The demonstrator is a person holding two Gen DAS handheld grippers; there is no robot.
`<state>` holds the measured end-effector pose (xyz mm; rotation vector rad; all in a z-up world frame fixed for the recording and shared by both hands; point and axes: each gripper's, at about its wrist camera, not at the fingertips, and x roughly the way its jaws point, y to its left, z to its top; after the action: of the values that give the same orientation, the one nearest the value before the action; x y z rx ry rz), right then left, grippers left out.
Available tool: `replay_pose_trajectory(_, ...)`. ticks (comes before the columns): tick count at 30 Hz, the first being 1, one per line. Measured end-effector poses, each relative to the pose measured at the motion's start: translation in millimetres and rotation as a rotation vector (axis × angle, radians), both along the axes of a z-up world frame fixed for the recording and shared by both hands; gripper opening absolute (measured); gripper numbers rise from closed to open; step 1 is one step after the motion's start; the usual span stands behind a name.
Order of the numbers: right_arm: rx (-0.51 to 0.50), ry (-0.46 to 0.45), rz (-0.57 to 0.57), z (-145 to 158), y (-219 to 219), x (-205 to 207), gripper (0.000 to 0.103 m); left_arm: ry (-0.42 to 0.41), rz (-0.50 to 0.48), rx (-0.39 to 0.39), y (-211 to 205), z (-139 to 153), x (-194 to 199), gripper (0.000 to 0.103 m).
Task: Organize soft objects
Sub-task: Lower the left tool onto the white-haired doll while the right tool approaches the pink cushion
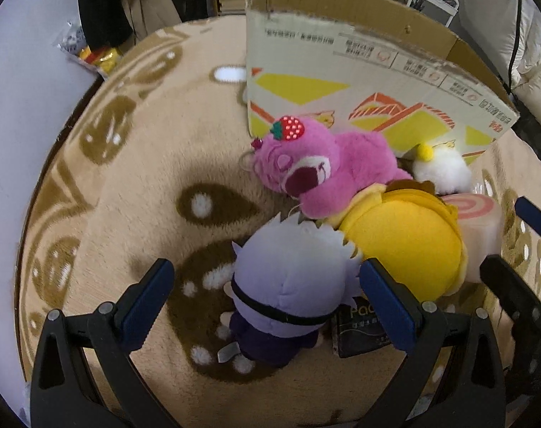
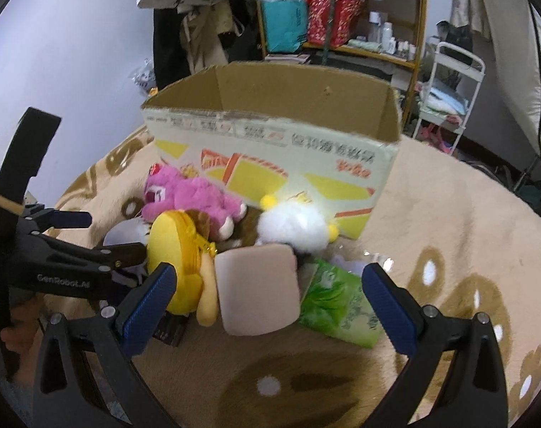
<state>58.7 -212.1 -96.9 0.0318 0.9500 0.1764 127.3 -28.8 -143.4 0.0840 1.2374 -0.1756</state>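
1. Left gripper (image 1: 267, 297): fingers spread wide, one on each side of the lavender-haired doll (image 1: 288, 285); nothing clamped. The doll lies on the patterned blanket (image 1: 135, 192), its dark-clothed body toward the camera.
2. Pink bear plush (image 1: 306, 167): strawberry on its head; lies just in front of the cardboard box (image 1: 359, 60), its lower body resting against the yellow plush.
3. Yellow round plush (image 1: 402, 246): just right of the doll, touching it; a dark packet (image 1: 359, 331) lies partly under both.
4. Pink swirl-roll cushion (image 2: 258, 289): touches the yellow plush's right side; sits between the right gripper's fingers.
5. White fluffy plush (image 2: 292, 226): yellow pompoms; lies behind the cushion, against the box front.
6. Green tissue pack (image 2: 338, 306): lies right of the cushion, touching it.
7. Right gripper (image 2: 267, 305): fingers fully apart, holding nothing.
8. Cardboard box: open-topped, upright on the blanket behind the pile; what lies inside cannot be told.
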Motion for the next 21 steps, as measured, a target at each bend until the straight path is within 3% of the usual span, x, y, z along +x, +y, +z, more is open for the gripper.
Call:
replay_pose_trajectory(7, 0.034, 0.072, 0.007, -17.0, -1.3, 9.6, 0.083, 0.059, 0.042, -0.060, 7.3, -13.0, 8.8, 0.102)
replay_pose_trajectory(11, 0.049, 0.087, -0.017, -19.9, -6.1, 11.0, 0.083, 0.086, 0.065, -0.100, 13.5, -18.4, 13.4, 0.102)
replay_pose_trajectory(15, 0.040, 0.085, -0.012, -20.8, -6.3, 10.9, 0.083, 0.103, 0.069, -0.135, 16.1, -21.1, 14.8, 0.094)
replay_pose_trajectory(21, 0.014, 0.074, -0.004, -19.9, -2.2, 9.1, 0.083, 0.088, 0.066, -0.124, 14.8, -17.8, 16.5, 0.094)
